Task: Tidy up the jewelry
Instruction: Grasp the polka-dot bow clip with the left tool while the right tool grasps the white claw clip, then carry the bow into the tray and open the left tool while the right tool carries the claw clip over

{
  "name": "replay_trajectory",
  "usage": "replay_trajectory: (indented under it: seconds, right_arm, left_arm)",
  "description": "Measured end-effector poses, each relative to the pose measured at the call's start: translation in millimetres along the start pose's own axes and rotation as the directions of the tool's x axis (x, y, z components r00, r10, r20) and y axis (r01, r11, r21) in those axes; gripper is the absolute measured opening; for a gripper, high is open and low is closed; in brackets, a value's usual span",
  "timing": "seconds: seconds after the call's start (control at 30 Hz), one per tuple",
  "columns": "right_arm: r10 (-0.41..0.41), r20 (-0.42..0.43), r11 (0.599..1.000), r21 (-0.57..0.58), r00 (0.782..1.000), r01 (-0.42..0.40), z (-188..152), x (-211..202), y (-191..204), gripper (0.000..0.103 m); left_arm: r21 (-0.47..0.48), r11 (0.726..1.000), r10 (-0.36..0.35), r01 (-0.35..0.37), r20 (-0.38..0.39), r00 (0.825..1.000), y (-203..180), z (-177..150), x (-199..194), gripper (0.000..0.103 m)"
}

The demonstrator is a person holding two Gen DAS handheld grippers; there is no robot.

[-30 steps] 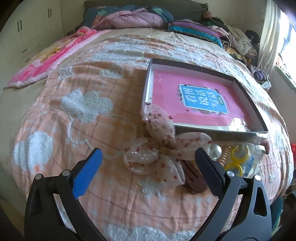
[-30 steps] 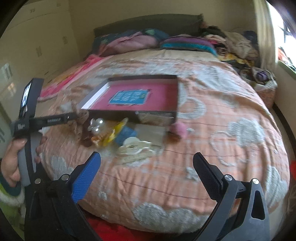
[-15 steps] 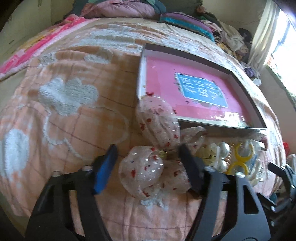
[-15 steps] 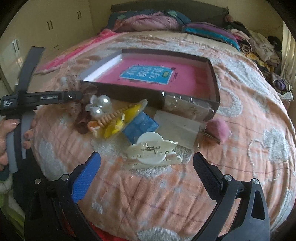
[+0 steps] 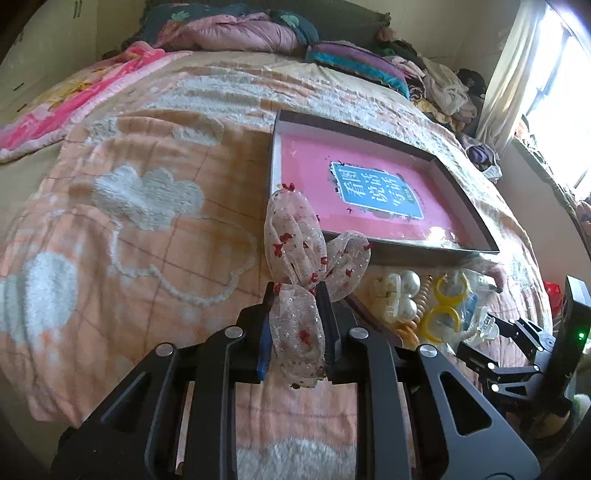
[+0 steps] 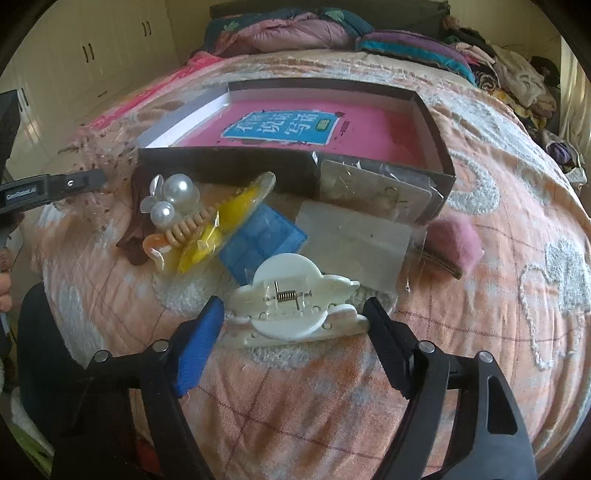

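My left gripper (image 5: 295,295) is shut on a sheer pink bow with red dots (image 5: 299,251), just in front of the near left corner of the open box (image 5: 275,155) that holds a pink book (image 5: 369,188). My right gripper (image 6: 291,310) is open, its fingers on either side of a white claw hair clip (image 6: 291,299) lying on the bedspread. Between them lies a pile: a pearl clip (image 6: 173,199), yellow rings in a bag (image 6: 229,214), a blue case (image 6: 258,243), earring cards (image 6: 369,192) and a pink pompom clip (image 6: 454,243). The left gripper also shows at the left edge of the right wrist view (image 6: 96,179).
The orange bedspread with white cloud shapes (image 5: 147,199) covers the bed. Folded blankets and pillows (image 5: 240,33) lie at the head, clothes (image 5: 443,88) pile at the far right, a window (image 5: 554,99) is on the right. White cupboards (image 6: 92,55) stand at the left.
My left gripper moved in and shut on the bow. My right gripper came down and forward, narrowing around the white claw clip.
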State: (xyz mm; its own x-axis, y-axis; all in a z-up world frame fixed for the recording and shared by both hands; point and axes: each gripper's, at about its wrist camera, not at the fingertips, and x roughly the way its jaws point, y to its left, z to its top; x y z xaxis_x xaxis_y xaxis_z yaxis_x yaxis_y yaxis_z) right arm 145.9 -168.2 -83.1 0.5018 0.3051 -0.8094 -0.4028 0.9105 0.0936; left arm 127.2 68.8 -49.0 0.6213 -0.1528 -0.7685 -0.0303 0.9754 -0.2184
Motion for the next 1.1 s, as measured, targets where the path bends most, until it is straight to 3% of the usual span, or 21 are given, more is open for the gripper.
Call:
replay_trajectory:
  seconds: [0.37, 0.73, 1.1]
  right_arm:
    - [0.052, 0.063, 0.992, 0.114, 0.997, -0.059, -16, -44, -22, 0.074]
    - [-0.013, 0.153, 0.976, 0.217, 0.988, -0.021, -21, -102, -65, 0.074]
    - [-0.073, 0.214, 0.964, 0.266, 0.974, 0.014, -2, -131, -96, 0.074]
  left_arm:
    - [0.027, 1.000, -0.012, 0.011, 0.036, 0.999, -13, -4, -28, 0.014]
    - [0.111, 0.991, -0.087, 0.081, 0.048, 0.995, -61, 6, -31, 0.014]
    - [0.200, 0.973, -0.131, 0.117, 0.061, 0.989, -103, 44, -14, 0.014]
